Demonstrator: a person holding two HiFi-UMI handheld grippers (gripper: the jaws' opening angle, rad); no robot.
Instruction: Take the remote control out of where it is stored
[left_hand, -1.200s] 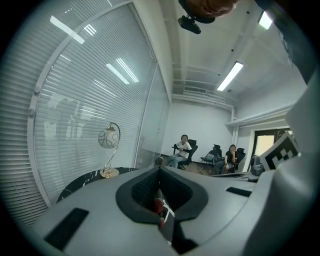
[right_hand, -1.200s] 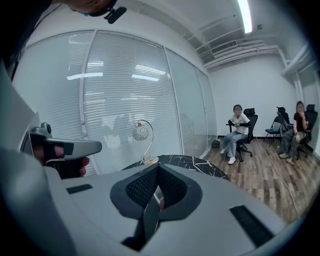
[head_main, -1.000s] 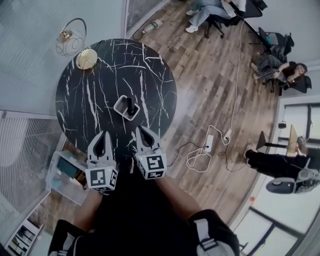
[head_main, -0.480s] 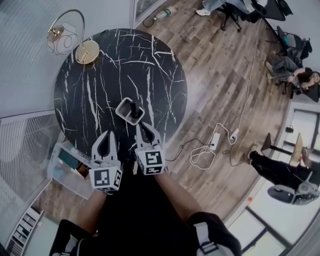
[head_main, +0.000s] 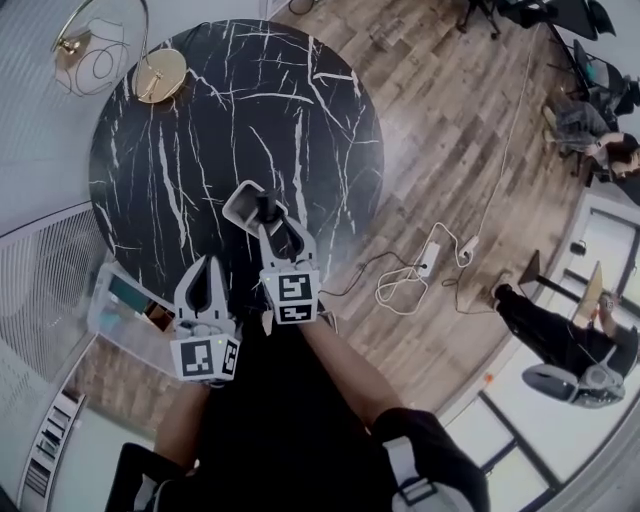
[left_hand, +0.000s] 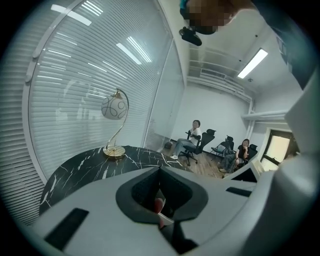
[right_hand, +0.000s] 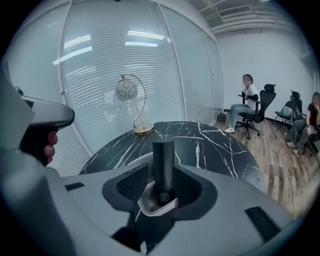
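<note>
A black remote control (head_main: 268, 205) stands upright in a small light-grey holder (head_main: 243, 205) near the front edge of the round black marble table (head_main: 200, 120). My right gripper (head_main: 280, 232) reaches over the holder with its jaws opening, one on each side of the remote (right_hand: 163, 167). A narrow gap still shows beside the remote, and its lower end sits in the holder (right_hand: 155, 206). My left gripper (head_main: 206, 262) hangs back at the table's near edge with its tips together and nothing in it. In its own view the left gripper (left_hand: 160, 170) also looks closed.
A gold arc lamp (head_main: 150, 75) stands at the table's far left rim. A clear plastic box (head_main: 125, 310) sits on the floor left of me. A power strip with white cables (head_main: 435, 262) lies on the wood floor to the right. People sit on office chairs (right_hand: 247, 107) further off.
My right gripper has moved forward from the table edge to the holder, and its jaws have parted around the remote. The left gripper has stayed by the table's near edge.
</note>
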